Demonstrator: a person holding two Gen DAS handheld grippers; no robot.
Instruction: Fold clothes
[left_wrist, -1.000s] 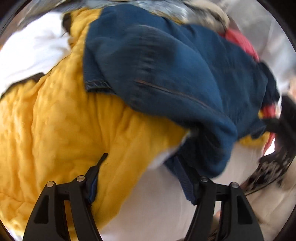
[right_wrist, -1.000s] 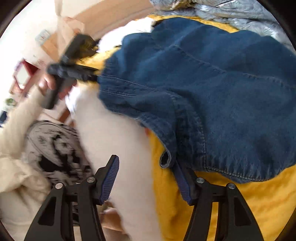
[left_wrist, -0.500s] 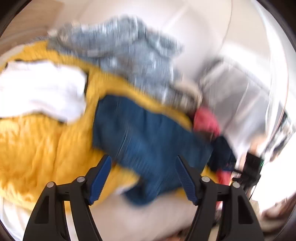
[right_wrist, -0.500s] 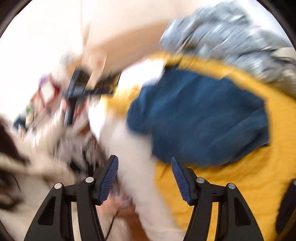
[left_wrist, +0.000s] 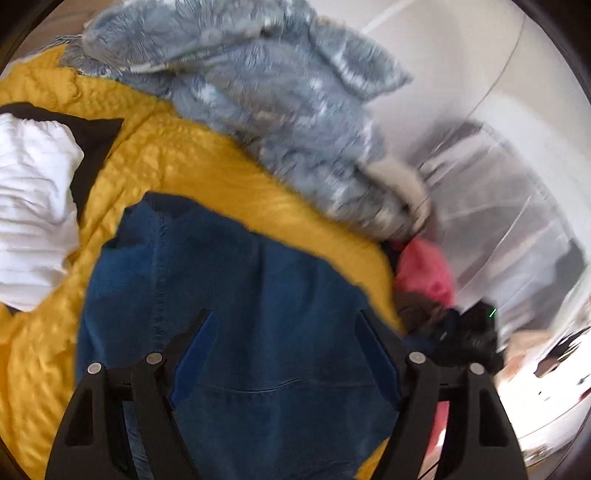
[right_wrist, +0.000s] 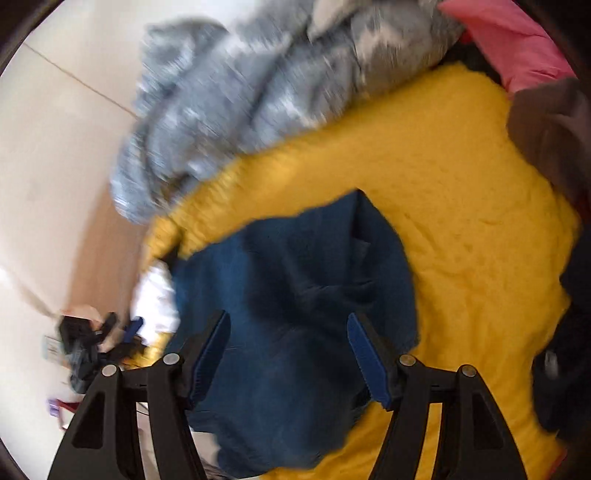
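Note:
A dark blue denim garment (left_wrist: 240, 295) lies bunched on a yellow quilted blanket (left_wrist: 184, 162). My left gripper (left_wrist: 285, 317) hovers above the denim with its jaws opening; the cloth shows between the fingers, but the pads do not press on it. In the right wrist view the same denim garment (right_wrist: 295, 266) lies on the yellow blanket (right_wrist: 461, 221). My right gripper (right_wrist: 286, 317) stands open above it, holding nothing. Each gripper shows small in the other's view: the right gripper (left_wrist: 472, 339) and the left gripper (right_wrist: 92, 339).
A grey fluffy garment (left_wrist: 258, 92) is heaped behind the blanket. A white garment (left_wrist: 33, 203) lies at the left, and pink cloth (left_wrist: 424, 266) and brown cloth (right_wrist: 546, 129) at the right. Pale walls (left_wrist: 461, 55) stand behind the pile.
Both grippers have pulled back and up from the denim, which now looks smaller and lies free. Both views have swung round to take in the grey garment.

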